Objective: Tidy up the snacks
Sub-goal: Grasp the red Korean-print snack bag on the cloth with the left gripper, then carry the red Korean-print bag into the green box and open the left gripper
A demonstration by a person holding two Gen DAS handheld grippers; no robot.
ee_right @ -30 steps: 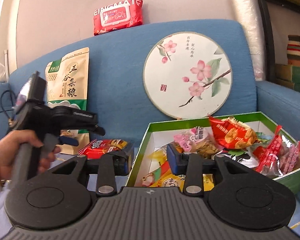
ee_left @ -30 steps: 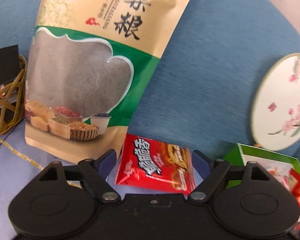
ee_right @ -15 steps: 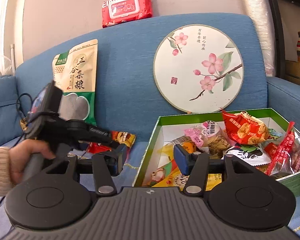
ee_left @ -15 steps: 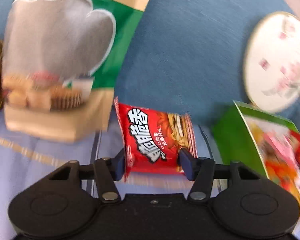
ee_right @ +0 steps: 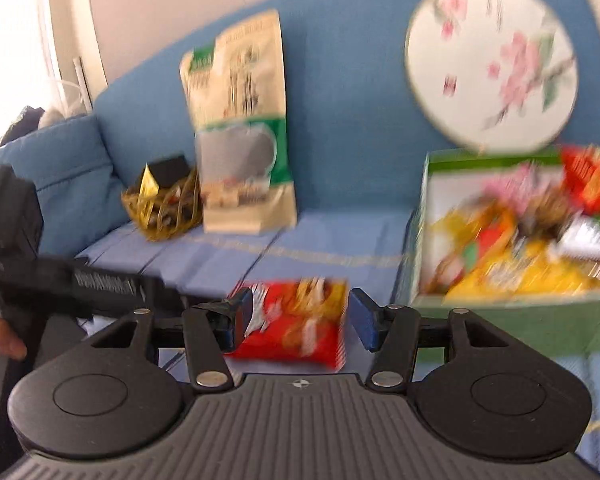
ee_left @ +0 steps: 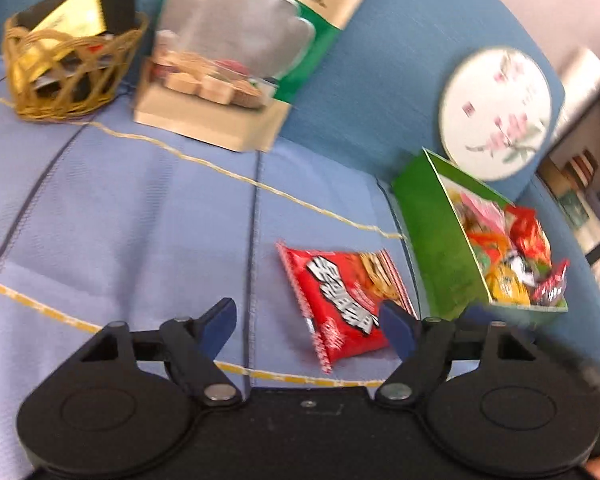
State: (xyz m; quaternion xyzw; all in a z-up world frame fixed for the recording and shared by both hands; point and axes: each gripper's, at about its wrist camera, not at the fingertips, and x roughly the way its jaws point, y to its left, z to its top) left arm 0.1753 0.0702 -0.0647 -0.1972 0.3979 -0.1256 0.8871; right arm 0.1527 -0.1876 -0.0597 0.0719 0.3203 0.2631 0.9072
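A red noodle snack packet (ee_left: 342, 296) lies flat on the light blue sofa seat beside the green snack box (ee_left: 440, 240). My left gripper (ee_left: 308, 322) is open and empty, just above and left of the packet. In the right wrist view the packet (ee_right: 296, 322) lies between the fingers of my open right gripper (ee_right: 300, 318), and the jaws stand apart from it. The green box (ee_right: 500, 312) holds several mixed snacks. The view is blurred.
A wicker basket (ee_left: 70, 64) with a black and gold box stands at the back left. A tall grain bag (ee_left: 236, 52) leans on the sofa back (ee_left: 380, 80). A round blossom fan (ee_left: 496, 108) stands behind the green box.
My left gripper opened and let go of the red packet, which now lies on the seat. Both grippers shifted; the right one moved left over the packet.
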